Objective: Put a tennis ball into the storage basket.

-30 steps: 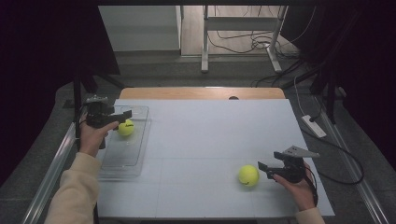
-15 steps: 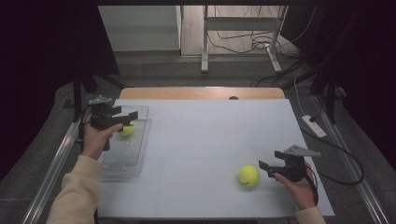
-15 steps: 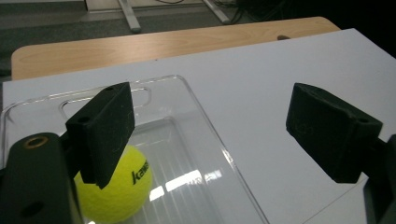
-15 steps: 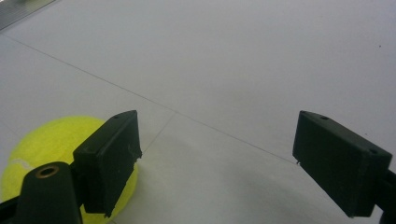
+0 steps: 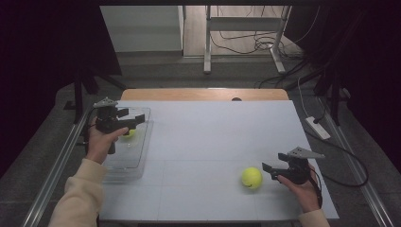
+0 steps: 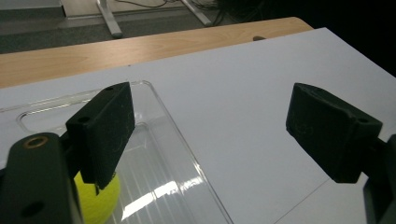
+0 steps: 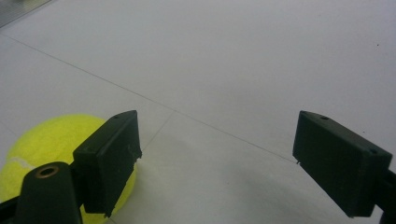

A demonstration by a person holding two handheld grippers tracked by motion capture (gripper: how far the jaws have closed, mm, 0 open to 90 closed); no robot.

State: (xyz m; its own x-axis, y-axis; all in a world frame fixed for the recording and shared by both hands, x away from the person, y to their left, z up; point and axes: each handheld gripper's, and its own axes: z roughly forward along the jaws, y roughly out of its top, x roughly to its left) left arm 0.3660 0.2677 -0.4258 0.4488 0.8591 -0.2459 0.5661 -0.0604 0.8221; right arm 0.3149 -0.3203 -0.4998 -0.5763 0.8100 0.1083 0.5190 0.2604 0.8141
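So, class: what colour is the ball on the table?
Yellow-green ball, clearest in the high view.

This looks like a lab or test room set up for recording, not a home. A wooden table (image 5: 203, 94) under a plain white sheet (image 5: 222, 137) stands on grey carpet, with dark curtains closing in both sides. Loose black cables (image 5: 246, 42) trail across the floor behind, a white power strip (image 5: 318, 127) lies nearby, and a metal frame's legs (image 5: 206, 42) stand beyond.

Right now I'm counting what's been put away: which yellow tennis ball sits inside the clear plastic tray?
The yellow tennis ball under the left gripper lies in the clear plastic tray; the other ball rests on the bare white table.
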